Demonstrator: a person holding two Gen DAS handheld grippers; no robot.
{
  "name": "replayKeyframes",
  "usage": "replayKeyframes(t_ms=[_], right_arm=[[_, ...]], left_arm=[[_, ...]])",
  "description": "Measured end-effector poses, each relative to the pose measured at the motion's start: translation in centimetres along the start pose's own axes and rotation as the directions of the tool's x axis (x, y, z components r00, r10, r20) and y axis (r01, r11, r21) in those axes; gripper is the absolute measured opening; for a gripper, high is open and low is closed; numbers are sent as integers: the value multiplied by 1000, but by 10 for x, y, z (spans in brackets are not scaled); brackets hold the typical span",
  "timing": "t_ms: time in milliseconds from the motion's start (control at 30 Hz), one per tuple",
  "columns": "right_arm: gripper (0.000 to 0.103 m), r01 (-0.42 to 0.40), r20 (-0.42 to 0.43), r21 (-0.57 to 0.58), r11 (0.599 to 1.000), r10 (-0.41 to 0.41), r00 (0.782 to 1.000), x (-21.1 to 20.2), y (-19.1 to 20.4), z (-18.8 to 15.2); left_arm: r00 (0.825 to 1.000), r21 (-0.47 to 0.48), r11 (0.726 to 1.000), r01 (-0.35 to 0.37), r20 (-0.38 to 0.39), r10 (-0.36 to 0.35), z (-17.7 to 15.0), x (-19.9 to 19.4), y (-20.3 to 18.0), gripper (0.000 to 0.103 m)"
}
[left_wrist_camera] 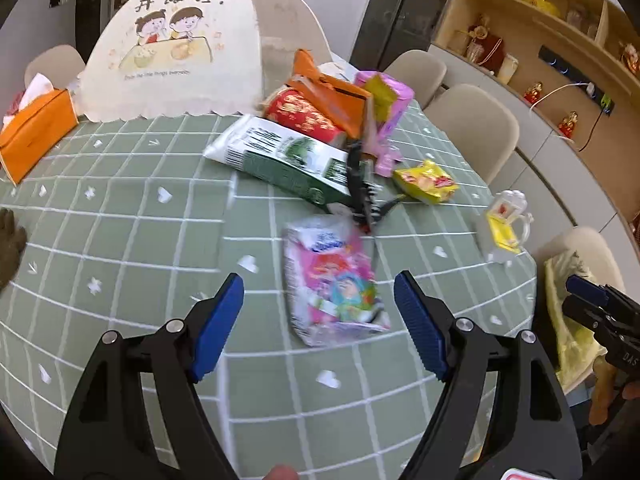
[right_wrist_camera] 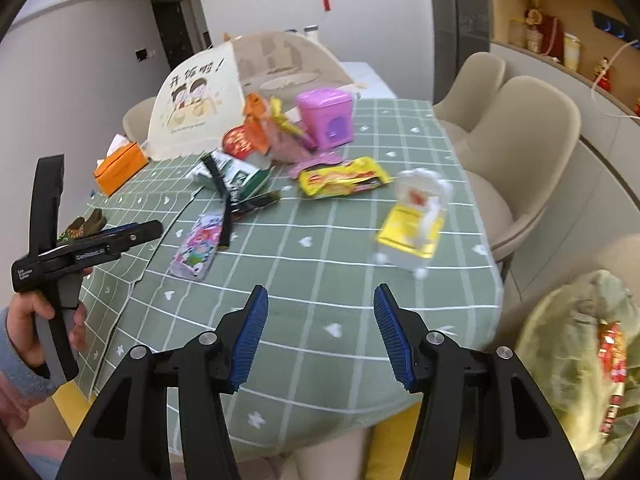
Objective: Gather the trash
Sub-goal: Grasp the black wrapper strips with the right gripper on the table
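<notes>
My left gripper (left_wrist_camera: 319,322) is open and empty, just above a pink snack wrapper (left_wrist_camera: 334,284) that lies between its fingers; the wrapper also shows in the right wrist view (right_wrist_camera: 198,250). My right gripper (right_wrist_camera: 318,334) is open and empty over the near table edge. Trash lies across the green checked tablecloth (left_wrist_camera: 120,240): a green and white carton (left_wrist_camera: 288,158), a red cup (left_wrist_camera: 304,116), an orange box (left_wrist_camera: 336,96), a yellow noodle packet (right_wrist_camera: 344,178), a yellow and clear package (right_wrist_camera: 416,224) and black wrapper strips (left_wrist_camera: 362,192). A translucent trash bag (right_wrist_camera: 580,360) hangs at the lower right.
A pink toy bin (right_wrist_camera: 326,120), a mesh food cover (left_wrist_camera: 176,52) and an orange tissue box (left_wrist_camera: 34,128) stand at the back of the table. Beige chairs (right_wrist_camera: 532,148) line the right side. Shelves (left_wrist_camera: 540,40) stand against the far right wall.
</notes>
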State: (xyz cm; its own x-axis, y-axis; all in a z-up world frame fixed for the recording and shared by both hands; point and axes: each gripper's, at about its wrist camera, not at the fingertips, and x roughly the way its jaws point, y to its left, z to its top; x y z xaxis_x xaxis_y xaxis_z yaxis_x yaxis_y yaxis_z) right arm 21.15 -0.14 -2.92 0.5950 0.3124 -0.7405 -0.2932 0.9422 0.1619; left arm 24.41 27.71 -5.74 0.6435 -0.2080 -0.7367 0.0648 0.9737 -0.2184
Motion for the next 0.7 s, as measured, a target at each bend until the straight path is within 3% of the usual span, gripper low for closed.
replayKeyframes(t_ms=[100,200,267,433,467,533,633,700], right_arm=[[52,-33,-3,-45,998,33,999,22,19,12],[52,-44,6,-149,988,45,999,53,51,30],[52,-56,6,-218,974,59,998,78,71,45],[51,-60,-17,-274,960,57,998,141,101,75],[49,-56,-31,-274,960,50,998,151,104,78],[27,-74,-84,-255,964,54,995,170,105,83],[24,-113,-76,-200,973,100,992,164,96,82],[23,-95,-67,-182,979,84,994,154,90,79]], left_arm=[[997,-19,997,-73,-8,73,4,-2,19,74],[996,-67,994,-84,-32,82,6,-4,43,74],[993,-51,992,-114,-42,112,4,-4,52,74],[990,-33,993,-115,-82,112,-1,-2,64,74],[989,-29,993,-113,-97,109,-2,-1,65,73],[988,-14,994,-106,-115,104,-5,1,66,71],[988,-8,995,-97,-123,95,-7,3,67,71],[988,-16,996,-87,-126,85,-8,4,68,71]])
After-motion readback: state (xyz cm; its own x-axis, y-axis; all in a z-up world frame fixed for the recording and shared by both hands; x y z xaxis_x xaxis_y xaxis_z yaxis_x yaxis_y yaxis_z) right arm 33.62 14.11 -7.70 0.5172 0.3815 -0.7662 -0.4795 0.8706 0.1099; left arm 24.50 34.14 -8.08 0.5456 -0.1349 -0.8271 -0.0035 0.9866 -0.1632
